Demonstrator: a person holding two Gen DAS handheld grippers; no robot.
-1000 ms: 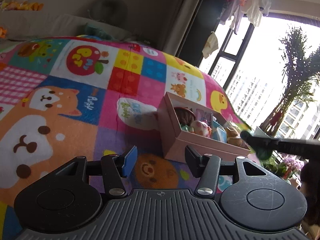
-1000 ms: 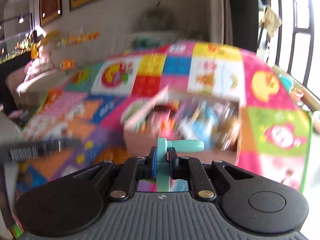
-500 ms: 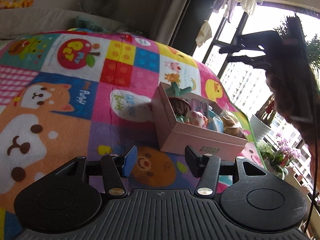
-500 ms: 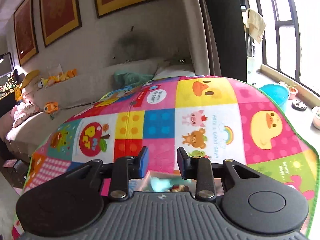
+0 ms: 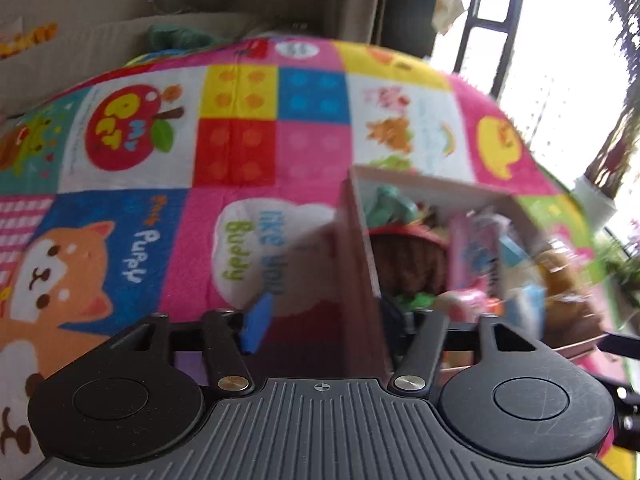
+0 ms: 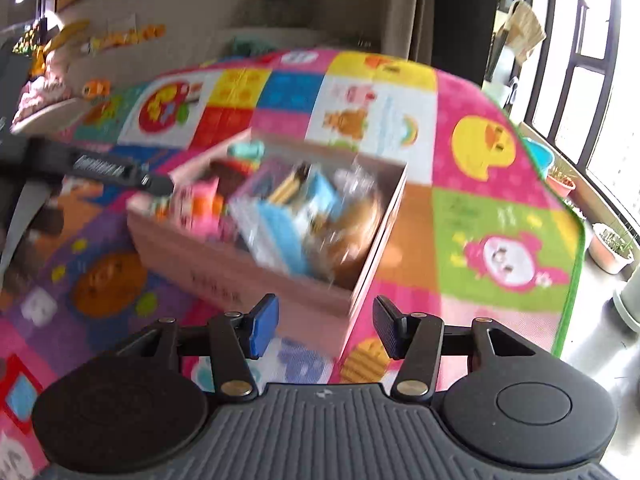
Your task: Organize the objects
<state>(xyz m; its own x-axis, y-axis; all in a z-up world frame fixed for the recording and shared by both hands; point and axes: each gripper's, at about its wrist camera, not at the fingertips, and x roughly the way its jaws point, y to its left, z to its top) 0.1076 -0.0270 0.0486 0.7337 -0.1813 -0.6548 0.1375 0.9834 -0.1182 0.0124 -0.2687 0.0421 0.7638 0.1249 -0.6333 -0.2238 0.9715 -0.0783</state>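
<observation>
An open pink box [image 5: 356,264] full of toys and packets stands on the colourful play mat [image 5: 240,140]. A teal toy [image 5: 386,202] lies in its far corner. My left gripper [image 5: 328,324] straddles the box's left wall, jaws opening, with neither pad pressing on the wall. In the right wrist view the box [image 6: 224,264] is close ahead, with the teal toy [image 6: 246,150] at its far end. My right gripper [image 6: 326,328] hangs just before the box's near corner, jaws opening and nothing gripped. The left gripper [image 6: 116,168] shows at the box's left side.
The mat [image 6: 480,220] ends at a green edge on the right, with bare floor beyond. Plant pots [image 6: 610,248] and a blue tub [image 6: 540,156] stand by the window. A beige sofa [image 5: 100,40] runs behind the mat. A white planter [image 5: 596,200] stands at the right.
The right gripper let go of the teal toy, which now lies in the box, and has opened. The left gripper moved up to the box and spread wider around its left wall.
</observation>
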